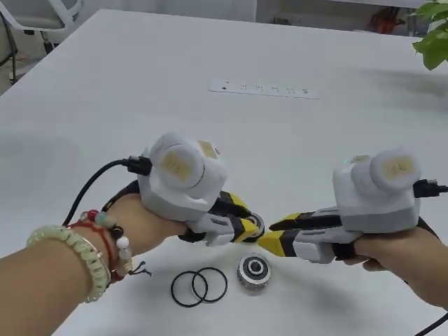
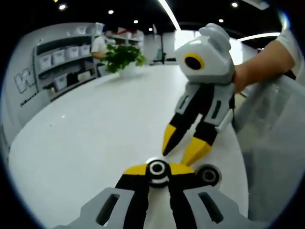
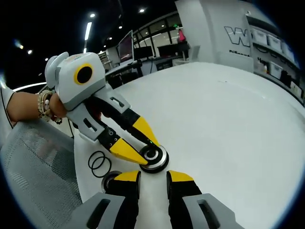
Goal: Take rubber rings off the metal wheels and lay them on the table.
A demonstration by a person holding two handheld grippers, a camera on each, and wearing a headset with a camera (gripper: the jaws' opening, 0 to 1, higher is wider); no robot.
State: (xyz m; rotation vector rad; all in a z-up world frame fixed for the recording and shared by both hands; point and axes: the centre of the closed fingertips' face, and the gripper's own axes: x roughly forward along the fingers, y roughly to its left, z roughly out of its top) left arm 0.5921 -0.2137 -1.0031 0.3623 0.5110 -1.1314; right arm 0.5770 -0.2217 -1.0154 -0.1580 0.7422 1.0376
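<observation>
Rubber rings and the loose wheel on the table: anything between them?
Nothing. In the head view, a bare strip of table separates the rubber rings from the loose wheel.

Your broad white desk (image 1: 294, 140) stretches away from you under a dark ceiling dotted with small round spotlights (image 2: 110, 12) and one long bright strip light (image 2: 167, 13). A flat white socket strip (image 1: 263, 89) lies toward the desk's far edge. A green leafy plant (image 1: 434, 35) stands at its far right corner, and a white chair (image 1: 42, 14) sits beyond its far left corner. Grey shelves of white storage bins (image 2: 62, 59) line a white wall bearing a large letter W (image 3: 237, 34).
</observation>
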